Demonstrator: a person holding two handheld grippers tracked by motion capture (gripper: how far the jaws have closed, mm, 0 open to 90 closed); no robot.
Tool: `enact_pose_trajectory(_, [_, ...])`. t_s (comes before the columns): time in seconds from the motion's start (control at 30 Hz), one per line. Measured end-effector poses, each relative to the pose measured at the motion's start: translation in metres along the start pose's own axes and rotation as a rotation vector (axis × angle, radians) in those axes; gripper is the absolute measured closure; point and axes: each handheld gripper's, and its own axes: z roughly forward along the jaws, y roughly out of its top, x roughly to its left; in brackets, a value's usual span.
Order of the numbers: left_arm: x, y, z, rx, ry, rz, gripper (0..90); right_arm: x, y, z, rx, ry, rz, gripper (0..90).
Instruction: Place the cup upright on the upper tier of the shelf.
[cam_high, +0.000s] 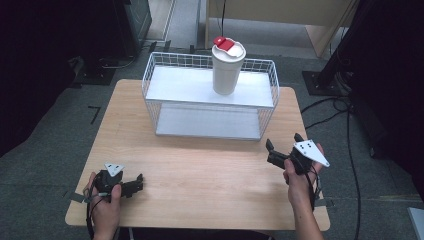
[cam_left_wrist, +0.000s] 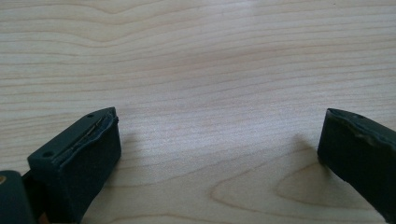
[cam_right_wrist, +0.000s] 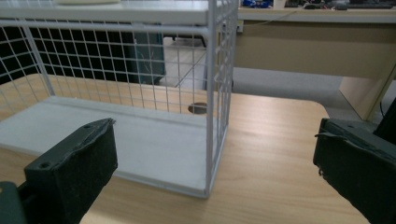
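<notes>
A white cup (cam_high: 227, 70) with a red-and-white lid stands upright on the top shelf of a white wire rack (cam_high: 210, 95) at the back of the wooden table (cam_high: 200, 170). My left gripper (cam_high: 136, 182) rests low over the table's front left, open, with bare wood between its jaws (cam_left_wrist: 219, 135). My right gripper (cam_high: 284, 142) is held at the front right, open and empty, just right of the rack's front right corner post (cam_right_wrist: 211, 98). The cup's base (cam_right_wrist: 86, 2) shows at the top edge of the right gripper view.
The rack's lower shelf (cam_right_wrist: 140, 140) is bare and white. A round hole (cam_right_wrist: 198, 108) is cut in the table behind the rack. Cables (cam_high: 340, 107) and a black stand base (cam_high: 325, 80) lie on the floor to the right. A beige desk (cam_right_wrist: 317, 46) stands behind.
</notes>
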Motion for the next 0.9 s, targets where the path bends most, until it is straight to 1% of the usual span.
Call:
enact_pose_trajectory(0.07, [0.0, 0.0, 0.0, 0.0, 0.0, 0.0, 0.0, -0.003, -0.006, -0.003, 0.01, -0.003, 0.005, 0.0])
enact_pose_trajectory(0.1, [0.0, 0.0, 0.0, 0.0, 0.0, 0.0, 0.0, -0.003, -0.006, -0.003, 0.01, -0.003, 0.005, 0.0])
enact_pose_trajectory(0.13, [0.0, 0.0, 0.0, 0.001, 0.0, 0.0, 0.0, -0.007, -0.012, -0.006, 0.024, -0.013, 0.005, 0.0])
enact_pose_trajectory(0.2, [0.0, 0.0, 0.0, 0.0, 0.0, 0.0, 0.0, -0.008, -0.014, -0.007, 0.03, -0.016, 0.005, 0.0])
enact_pose_trajectory(0.23, [0.0, 0.0, 0.0, 0.0, 0.0, 0.0, 0.0, -0.011, -0.02, -0.01, 0.041, -0.025, 0.008, 0.0])
enact_pose_trajectory(0.33, [0.0, 0.0, 0.0, 0.0, 0.0, 0.0, 0.0, -0.016, -0.028, -0.014, 0.057, -0.035, 0.014, 0.0])
enact_pose_trajectory(0.37, [0.0, 0.0, 0.0, 0.0, 0.0, 0.0, 0.0, -0.016, -0.028, -0.014, 0.057, -0.035, 0.014, 0.0])
enact_pose_trajectory(0.4, [0.0, 0.0, 0.0, 0.0, 0.0, 0.0, 0.0, -0.018, -0.034, -0.016, 0.069, -0.04, 0.016, 0.0])
enact_pose_trajectory(0.5, [0.0, 0.0, 0.0, 0.0, 0.0, 0.0, 0.0, -0.02, -0.043, -0.018, 0.09, -0.047, 0.02, 0.0])
enact_pose_trajectory(0.57, [0.0, 0.0, 0.0, 0.0, 0.0, 0.0, 0.0, -0.021, -0.045, -0.019, 0.093, -0.049, 0.017, 0.0])
enact_pose_trajectory(0.6, [0.0, 0.0, 0.0, 0.0, 0.0, 0.0, 0.0, -0.023, -0.05, -0.02, 0.109, -0.053, 0.018, 0.0])
enact_pose_trajectory(0.63, [0.0, 0.0, 0.0, 0.0, 0.0, 0.0, 0.0, -0.023, -0.051, -0.021, 0.116, -0.054, 0.021, 0.0])
enact_pose_trajectory(0.77, [0.0, 0.0, 0.0, 0.002, 0.0, 0.001, 0.0, -0.027, -0.056, -0.025, 0.13, -0.062, 0.019, 0.0])
enact_pose_trajectory(0.8, [0.0, 0.0, 0.0, 0.0, 0.0, 0.0, 0.0, -0.031, -0.06, -0.028, 0.137, -0.073, 0.021, 0.0])
enact_pose_trajectory(0.87, [0.0, 0.0, 0.0, 0.0, 0.0, 0.0, 0.0, -0.032, -0.062, -0.029, 0.143, -0.074, 0.027, 0.0])
enact_pose_trajectory(0.9, [0.0, 0.0, 0.0, 0.0, 0.0, 0.0, 0.0, -0.035, -0.066, -0.032, 0.16, -0.086, 0.025, 0.0])
